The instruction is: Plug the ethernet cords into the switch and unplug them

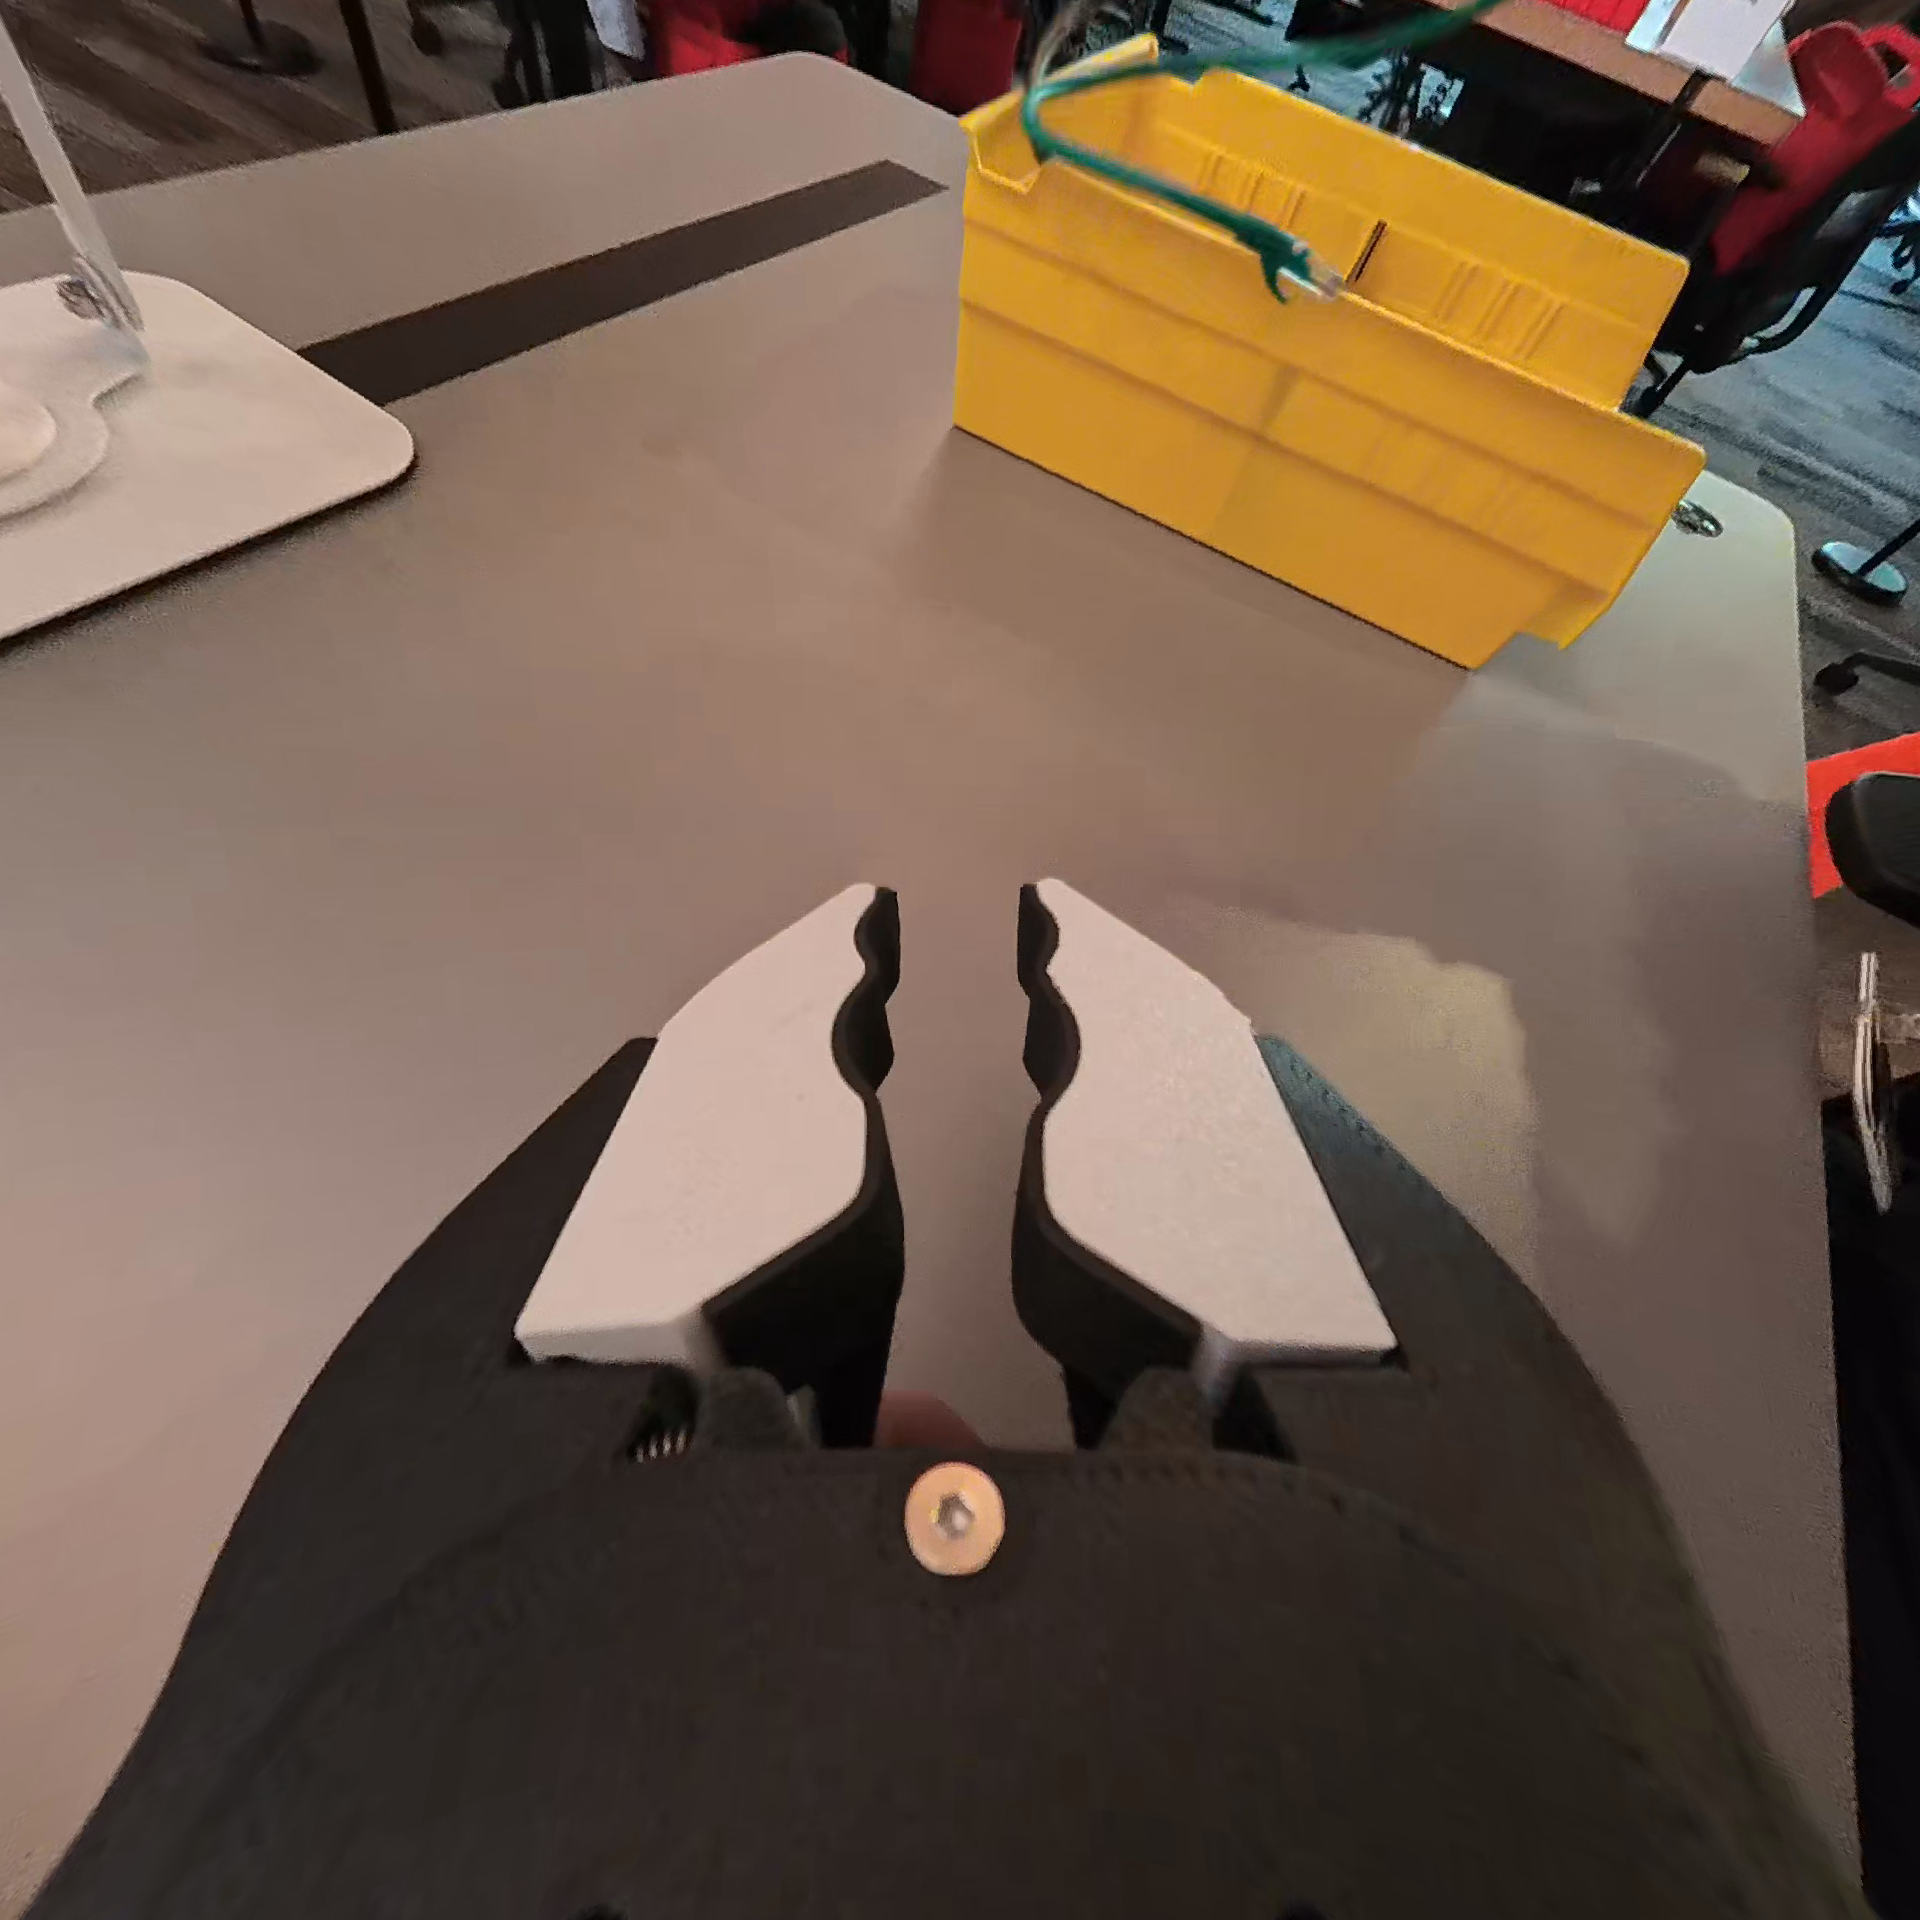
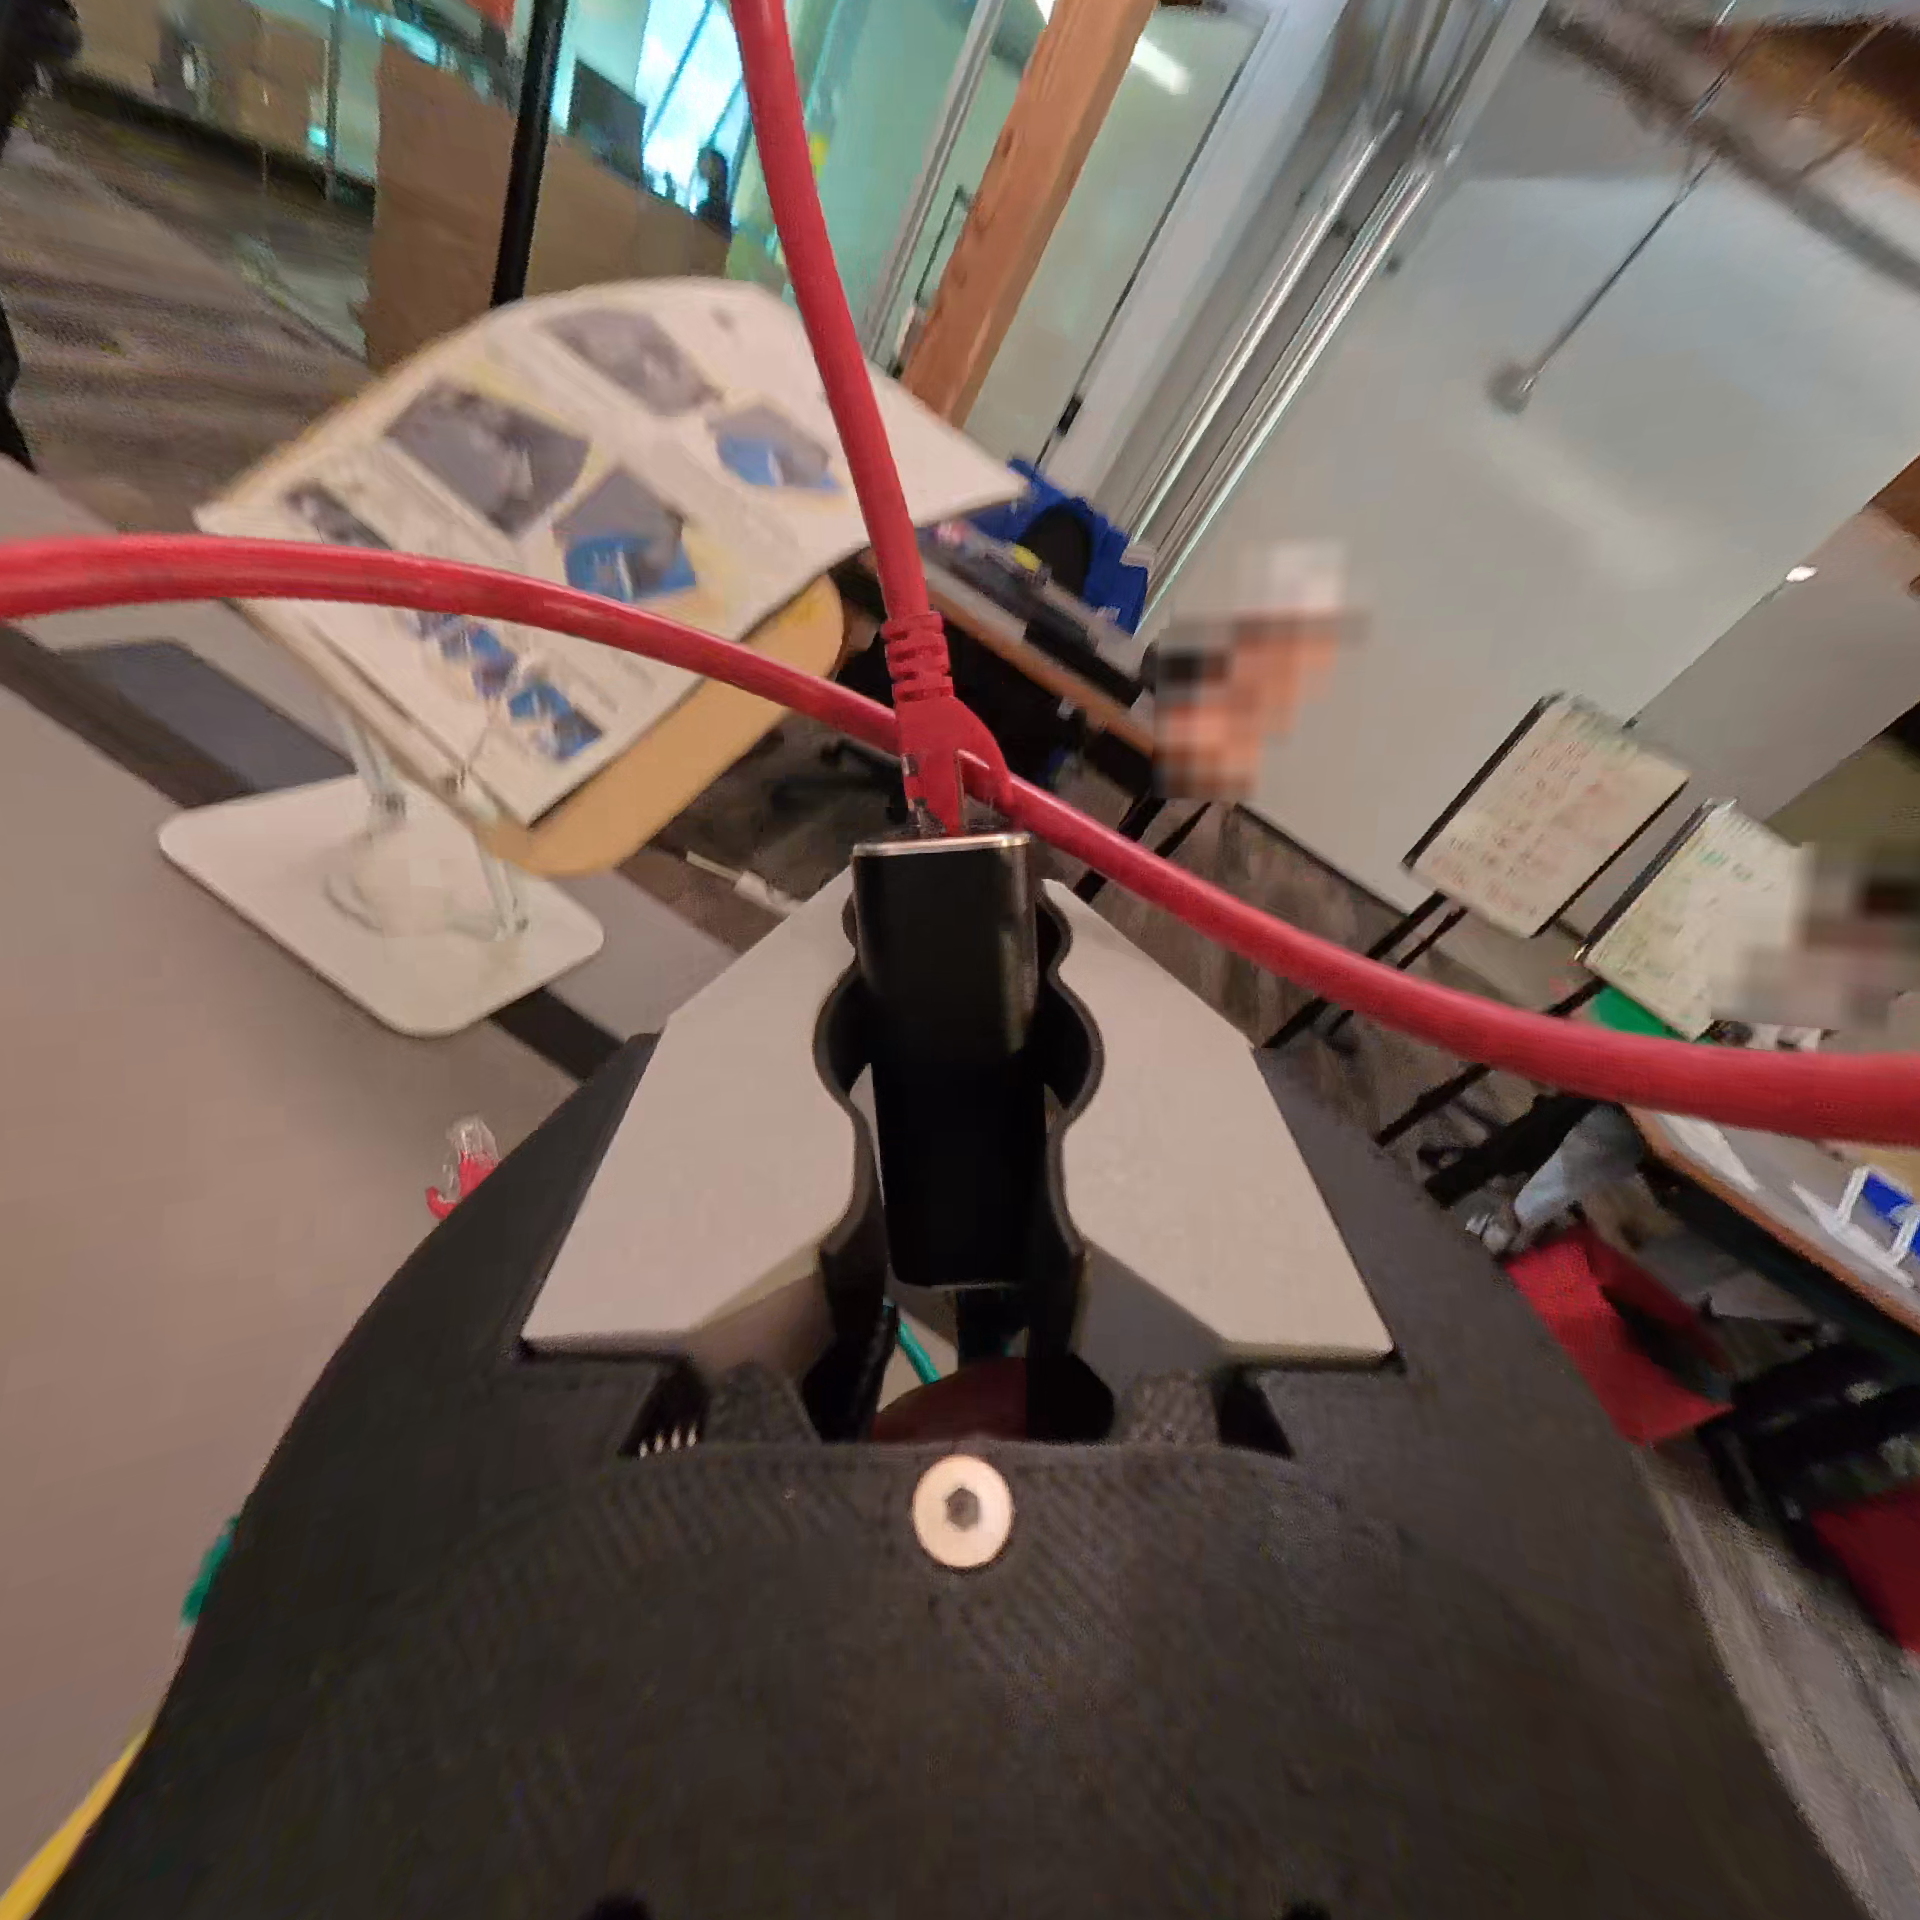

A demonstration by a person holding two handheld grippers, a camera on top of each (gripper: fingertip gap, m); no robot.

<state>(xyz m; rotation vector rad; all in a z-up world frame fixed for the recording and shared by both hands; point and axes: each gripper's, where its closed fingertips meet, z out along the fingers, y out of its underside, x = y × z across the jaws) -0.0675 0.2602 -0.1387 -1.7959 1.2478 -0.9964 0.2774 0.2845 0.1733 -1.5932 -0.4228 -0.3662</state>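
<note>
My right gripper (image 2: 948, 914) is shut on a black switch (image 2: 951, 1049) and holds it lifted, end pointing forward. A red ethernet cord (image 2: 821, 270) is plugged into the switch's front end by its red connector (image 2: 925, 717); the cord loops across the view in the air. Another red plug (image 2: 462, 1164) lies on the table at the left. My left gripper (image 1: 958, 904) is open and empty, low over the grey table (image 1: 623, 727). A green ethernet cord (image 1: 1153, 177) with a clear plug (image 1: 1311, 272) hangs in the air in front of the yellow bin.
A yellow plastic bin (image 1: 1299, 416) stands at the table's far right. A white stand base (image 1: 187, 457) sits at the far left; it carries a tilted picture sheet (image 2: 582, 468). A black strip (image 1: 623, 270) crosses the table. Chairs and other desks lie beyond the edge. The gap from one gripper's tips to the other's is roughly 45 cm.
</note>
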